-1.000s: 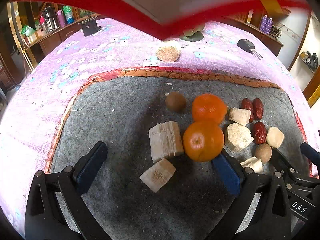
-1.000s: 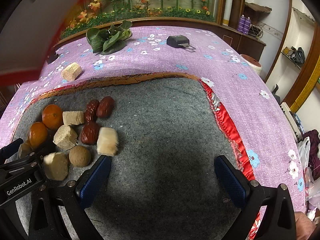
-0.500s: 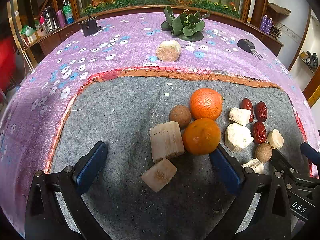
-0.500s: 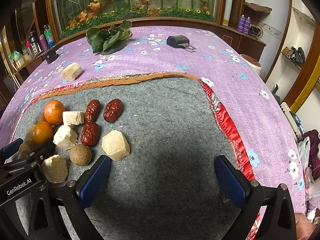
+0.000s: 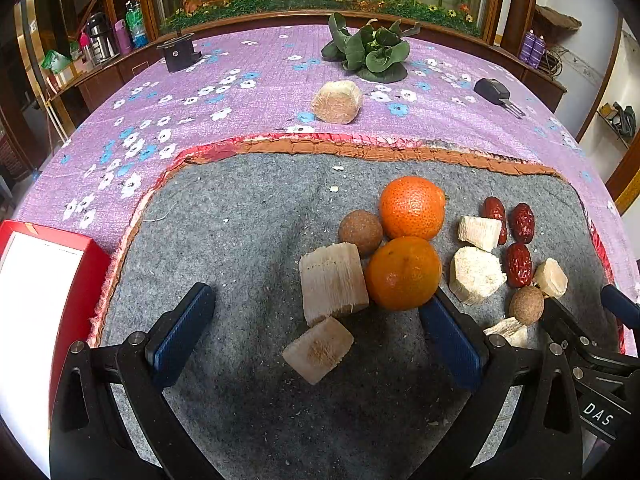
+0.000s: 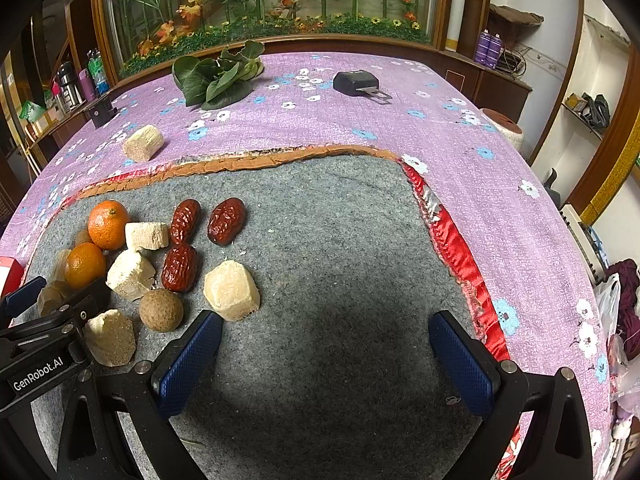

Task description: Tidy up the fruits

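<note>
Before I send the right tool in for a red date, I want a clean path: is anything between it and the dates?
Yes. A pale cut chunk sits just ahead of the open right tool, by its left finger, with the nearest red date beyond it to the left. A round brown fruit also crowds that side.

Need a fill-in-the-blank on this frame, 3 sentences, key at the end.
1. The number of oranges on the grey mat is ____.
2. Both the left claw and the right claw are ____.
3. The leafy greens lie on the ____ floral tablecloth.

Missing words: two; open; purple
</note>
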{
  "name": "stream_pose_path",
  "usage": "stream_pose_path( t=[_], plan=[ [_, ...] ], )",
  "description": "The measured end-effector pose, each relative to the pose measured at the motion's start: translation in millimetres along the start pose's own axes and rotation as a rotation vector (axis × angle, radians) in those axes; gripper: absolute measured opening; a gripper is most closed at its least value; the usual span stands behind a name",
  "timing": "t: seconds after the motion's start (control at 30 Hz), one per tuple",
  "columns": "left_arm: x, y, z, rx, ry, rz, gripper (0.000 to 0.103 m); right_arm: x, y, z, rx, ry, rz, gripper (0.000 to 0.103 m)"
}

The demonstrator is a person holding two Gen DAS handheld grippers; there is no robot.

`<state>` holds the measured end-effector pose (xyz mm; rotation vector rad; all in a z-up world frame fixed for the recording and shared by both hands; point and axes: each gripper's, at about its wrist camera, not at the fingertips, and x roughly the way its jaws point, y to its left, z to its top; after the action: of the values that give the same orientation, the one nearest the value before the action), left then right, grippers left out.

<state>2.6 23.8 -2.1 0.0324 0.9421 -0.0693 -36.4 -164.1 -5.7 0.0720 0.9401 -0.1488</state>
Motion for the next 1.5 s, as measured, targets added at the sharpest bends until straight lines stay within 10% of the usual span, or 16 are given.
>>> stream_pose_path(
  t=[0.77,1.17,1.5],
  plan=[
    [0,1,0,-0.001,0.0,-0.003,0.103,0,0,1,0.003,0.001,-0.001,0.103],
    [-104,49,-49,0.19,-0.184,0.069,0.099,-82,16,-46,-0.288,-0.132,0.276,0.097],
    [-106,53,-70,0.192,-0.13,0.011,0.078,-82,43,-85,-0.349,-0.057,0.31,0.049]
  ],
)
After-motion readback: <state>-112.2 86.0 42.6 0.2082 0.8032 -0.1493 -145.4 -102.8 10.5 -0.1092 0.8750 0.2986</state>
